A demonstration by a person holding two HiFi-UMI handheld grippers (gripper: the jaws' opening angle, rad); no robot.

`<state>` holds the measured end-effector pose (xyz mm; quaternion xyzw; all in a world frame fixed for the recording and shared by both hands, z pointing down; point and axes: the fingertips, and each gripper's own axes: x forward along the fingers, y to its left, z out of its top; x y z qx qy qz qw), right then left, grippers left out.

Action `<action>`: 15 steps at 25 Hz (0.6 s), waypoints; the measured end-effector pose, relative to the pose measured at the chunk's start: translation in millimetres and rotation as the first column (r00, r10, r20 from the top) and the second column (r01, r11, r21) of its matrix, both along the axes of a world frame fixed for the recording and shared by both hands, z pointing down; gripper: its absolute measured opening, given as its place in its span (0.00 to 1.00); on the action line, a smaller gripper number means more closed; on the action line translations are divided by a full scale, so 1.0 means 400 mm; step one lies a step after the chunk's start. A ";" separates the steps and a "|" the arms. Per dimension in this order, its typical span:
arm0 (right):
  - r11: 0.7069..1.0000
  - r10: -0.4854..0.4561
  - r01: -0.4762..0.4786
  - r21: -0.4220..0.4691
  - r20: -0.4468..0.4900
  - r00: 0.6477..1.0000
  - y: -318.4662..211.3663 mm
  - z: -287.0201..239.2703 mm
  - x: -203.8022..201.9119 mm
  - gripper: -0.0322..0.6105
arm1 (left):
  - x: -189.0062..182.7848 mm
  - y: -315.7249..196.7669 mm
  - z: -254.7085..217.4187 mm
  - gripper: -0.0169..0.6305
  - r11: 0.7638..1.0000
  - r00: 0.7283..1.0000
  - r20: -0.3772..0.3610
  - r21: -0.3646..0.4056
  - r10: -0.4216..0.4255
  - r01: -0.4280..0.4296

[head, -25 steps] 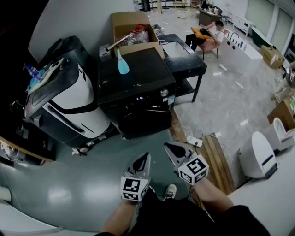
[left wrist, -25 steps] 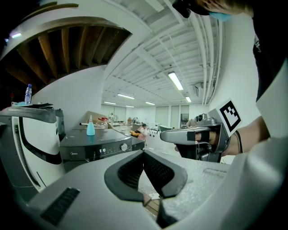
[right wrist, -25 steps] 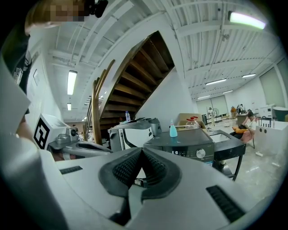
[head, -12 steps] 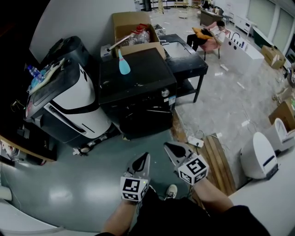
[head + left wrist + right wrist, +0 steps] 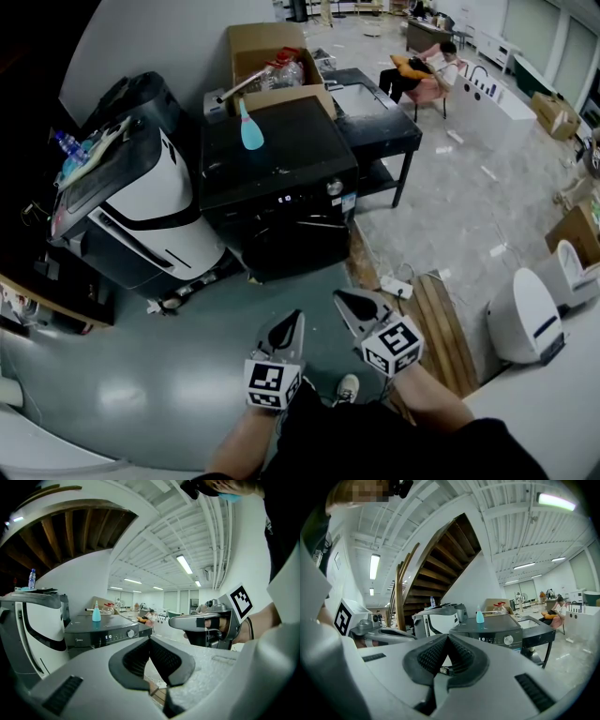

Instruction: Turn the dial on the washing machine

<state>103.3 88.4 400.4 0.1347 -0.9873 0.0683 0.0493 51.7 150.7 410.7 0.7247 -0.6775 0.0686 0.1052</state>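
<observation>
1. The left gripper (image 5: 149, 640), grey plastic with black ribbed pads, is held low in front of the person. Its jaws are pressed together with nothing between them.
2. The right gripper (image 5: 447, 638), of the same build, sits just beside it. Its jaws are likewise closed and empty.
3. Both grippers point forward over a glossy grey floor (image 5: 187, 366), towards the black front-loading washing machine (image 5: 281, 220), and both are well apart from it.
4. The round silver dial (image 5: 334, 188) sits at the right end of the machine's dark control panel, just right of a small lit display (image 5: 284, 200). Neither gripper touches it.
5. A slim turquoise plastic bottle (image 5: 250, 131) stands upright on the machine's flat black top, towards the back edge.
6. A bulky white-and-black appliance (image 5: 141, 211) stands just left of the washing machine, with clutter on its top.
7. An open brown cardboard box (image 5: 267, 52) sits behind the washing machine, and a low black table (image 5: 380, 122) stands at its right.
8. Far across the room, a seated person (image 5: 422, 70) rests in a chair.
</observation>
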 end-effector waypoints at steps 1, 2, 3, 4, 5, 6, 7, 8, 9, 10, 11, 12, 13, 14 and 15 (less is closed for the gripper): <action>1.000 0.003 -0.003 -0.005 -0.006 1.000 0.000 -0.004 0.002 0.05 | 0.001 0.000 -0.003 0.03 1.000 1.000 0.000 0.000 0.000 0.000; 1.000 0.005 -0.005 -0.010 -0.011 1.000 0.000 -0.007 0.004 0.05 | 0.003 0.001 -0.006 0.03 1.000 1.000 0.000 0.001 -0.001 0.001; 1.000 0.005 -0.005 -0.012 -0.013 1.000 0.000 -0.007 0.006 0.05 | 0.005 0.001 -0.008 0.03 1.000 1.000 0.000 0.001 -0.001 0.001; 1.000 0.003 -0.003 -0.012 -0.010 1.000 -0.001 -0.005 0.007 0.05 | 0.006 0.000 -0.009 0.03 1.000 1.000 0.001 0.001 -0.002 0.002; 1.000 0.002 -0.002 -0.011 -0.009 1.000 -0.002 -0.004 0.007 0.05 | 0.006 -0.001 -0.010 0.03 1.000 1.000 0.002 0.001 -0.003 0.003; 1.000 0.003 -0.003 -0.010 -0.009 1.000 -0.005 -0.005 0.008 0.05 | 0.006 -0.003 -0.010 0.03 1.000 1.000 0.004 0.001 -0.003 0.003; 1.000 0.003 -0.004 -0.008 -0.009 1.000 -0.008 -0.008 0.008 0.05 | 0.006 -0.005 -0.010 0.03 1.000 1.000 0.005 0.001 -0.004 0.004; 1.000 0.004 -0.004 -0.006 -0.009 1.000 -0.010 -0.010 0.008 0.05 | 0.006 -0.008 -0.010 0.03 1.000 1.000 0.007 0.001 -0.004 0.004; 1.000 0.006 -0.006 -0.008 -0.011 1.000 -0.012 -0.011 0.009 0.05 | 0.007 -0.009 -0.010 0.03 1.000 1.000 0.007 0.000 -0.004 0.004; 1.000 0.007 -0.007 -0.011 -0.013 1.000 -0.013 -0.011 0.010 0.05 | 0.008 -0.011 -0.009 0.03 1.000 1.000 0.008 0.000 -0.004 0.004; 1.000 0.006 -0.006 -0.013 -0.012 1.000 -0.014 -0.008 0.011 0.05 | 0.010 -0.013 -0.007 0.03 1.000 1.000 0.008 0.000 -0.005 0.005; 1.000 0.004 -0.004 -0.012 -0.010 1.000 -0.017 -0.007 0.013 0.05 | 0.012 -0.016 -0.007 0.03 1.000 1.000 0.010 0.001 -0.005 0.005; 1.000 0.002 -0.002 -0.009 -0.006 1.000 -0.021 -0.006 0.014 0.05 | 0.014 -0.020 -0.006 0.03 1.000 1.000 0.011 0.001 -0.006 0.006; 1.000 0.000 0.000 -0.005 -0.002 1.000 -0.024 -0.005 0.016 0.05 | 0.016 -0.024 -0.006 0.03 1.000 1.000 0.012 0.002 -0.006 0.006; 1.000 -0.002 0.002 -0.002 0.003 1.000 -0.028 -0.003 0.017 0.05 | 0.018 -0.028 -0.005 0.03 1.000 1.000 0.012 0.003 -0.006 0.006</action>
